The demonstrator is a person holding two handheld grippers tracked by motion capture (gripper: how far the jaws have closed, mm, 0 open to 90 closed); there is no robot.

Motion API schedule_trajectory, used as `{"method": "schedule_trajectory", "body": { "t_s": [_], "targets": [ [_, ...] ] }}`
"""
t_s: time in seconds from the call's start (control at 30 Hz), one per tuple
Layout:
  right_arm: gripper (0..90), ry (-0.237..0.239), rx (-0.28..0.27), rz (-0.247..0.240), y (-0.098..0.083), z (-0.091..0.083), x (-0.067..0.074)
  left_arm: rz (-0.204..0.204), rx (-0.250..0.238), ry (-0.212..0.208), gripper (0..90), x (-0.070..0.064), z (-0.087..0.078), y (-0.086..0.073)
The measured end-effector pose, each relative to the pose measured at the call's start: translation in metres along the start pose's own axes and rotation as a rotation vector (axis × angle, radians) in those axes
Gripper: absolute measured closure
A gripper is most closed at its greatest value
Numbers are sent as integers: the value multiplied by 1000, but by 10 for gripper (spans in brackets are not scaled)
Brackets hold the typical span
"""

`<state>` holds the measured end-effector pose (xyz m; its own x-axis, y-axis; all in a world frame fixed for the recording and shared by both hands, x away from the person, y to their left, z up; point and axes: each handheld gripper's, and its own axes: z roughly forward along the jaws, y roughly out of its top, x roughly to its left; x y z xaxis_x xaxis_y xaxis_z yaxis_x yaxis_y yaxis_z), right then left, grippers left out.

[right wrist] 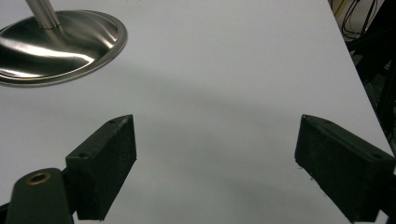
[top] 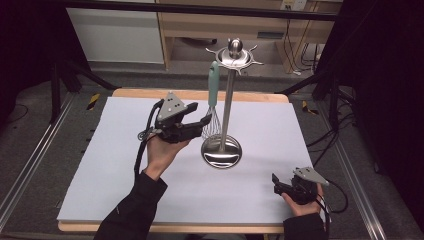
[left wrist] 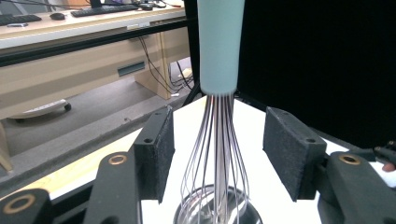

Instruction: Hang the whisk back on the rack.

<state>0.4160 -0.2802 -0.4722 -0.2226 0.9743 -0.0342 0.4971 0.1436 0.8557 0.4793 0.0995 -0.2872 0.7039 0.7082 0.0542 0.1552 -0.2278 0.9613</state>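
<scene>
The left gripper [left wrist: 218, 158] is open around the whisk [left wrist: 217, 116], not touching; the handle's top is cut off. The right gripper [right wrist: 215, 163] is open, empty.

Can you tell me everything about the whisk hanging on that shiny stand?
The whisk has a smooth mint-green handle and a bulb of thin silvery wires below it. It hangs upright, handle up, from a hook on the stand's top ring, its wires beside the pole, just above the round base. The left gripper has its open jaws on either side of the wires, not squeezing them. In the left gripper view the wires look straight and unbent.
</scene>
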Motion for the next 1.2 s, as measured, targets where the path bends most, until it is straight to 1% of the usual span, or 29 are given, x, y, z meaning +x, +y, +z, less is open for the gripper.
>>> {"method": "schedule_trajectory", "body": {
  "t_s": [0.07,0.3,0.43,0.57,0.67,0.8,0.83,0.87,0.97,1.07,1.1,1.13,1.2],
  "targets": [
    [131,-1,0,-2,0,0,0,-7,0,0,424,0,-3,-5],
    [133,-4,3,3,-1,0,-1,-9,11,3,404,2,-14,-22],
    [136,-3,5,5,-2,0,-1,-9,21,5,385,2,-22,-36],
    [137,-6,10,4,-3,0,-1,-23,32,17,375,4,-28,-52],
    [137,-10,17,1,-3,1,0,-40,44,31,369,8,-30,-65],
    [137,-15,19,0,-3,2,0,-56,77,47,364,15,-33,-81],
    [137,-16,21,1,-4,2,-1,-62,89,59,364,18,-35,-91],
    [137,-16,21,1,-4,2,-1,-62,89,59,364,18,-35,-91],
    [137,-20,25,2,-4,2,-1,-78,107,76,360,24,-38,-105],
    [136,-27,27,0,-4,2,-2,-81,128,106,356,32,-42,-120],
    [136,-29,25,3,-4,2,-2,-88,134,119,354,35,-43,-125],
    [136,-29,25,3,-4,2,-2,-104,133,132,354,38,-45,-130],
    [136,-30,30,8,-4,2,-2,-114,147,148,352,45,-49,-138]
  ]
}}
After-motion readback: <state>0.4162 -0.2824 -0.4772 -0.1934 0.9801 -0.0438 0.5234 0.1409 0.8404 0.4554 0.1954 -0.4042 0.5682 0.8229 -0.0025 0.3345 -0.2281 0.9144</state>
